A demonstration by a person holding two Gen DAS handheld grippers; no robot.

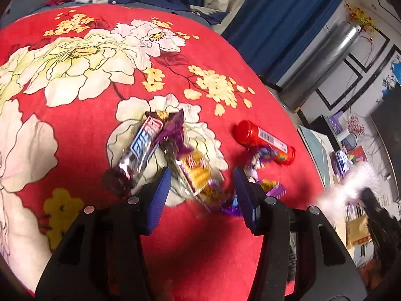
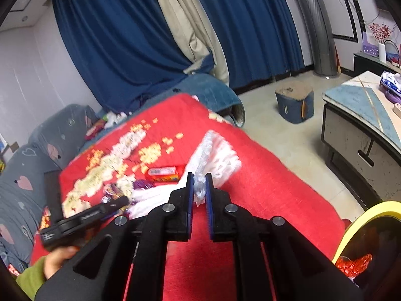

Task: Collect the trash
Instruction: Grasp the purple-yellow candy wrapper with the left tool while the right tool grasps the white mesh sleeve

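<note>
- Wrappers lie in a loose heap on the red blanket with large white and yellow flowers [image 1: 205, 57]: a crinkled yellow-and-purple foil snack packet [image 1: 198, 175] sits nearest, a silver-and-blue foil bar wrapper [image 1: 141, 150] leans against it, and a red plastic tube with a barcode label [image 1: 263, 140] rests just beside them.
- Left gripper [image 1: 200, 190] hangs over that heap, angled down, its blue pads [image 1: 160, 195] apart with the yellow-and-purple packet between them; the packet looks blurred, so I judge it loose rather than pinched.
- Right gripper [image 2: 199, 190] has its pads pressed on a bunched white plastic bag [image 2: 215, 158], whose free end fans out above the blanket, probably lifted for carrying away.
- Yellow-rimmed black bin [image 2: 361, 215] stands at the blanket's near right corner with red foil trash [image 2: 353, 266] already inside, handy for the drop.
- A hand in a green sleeve [image 2: 56, 258] holds the left tool from below.
</note>
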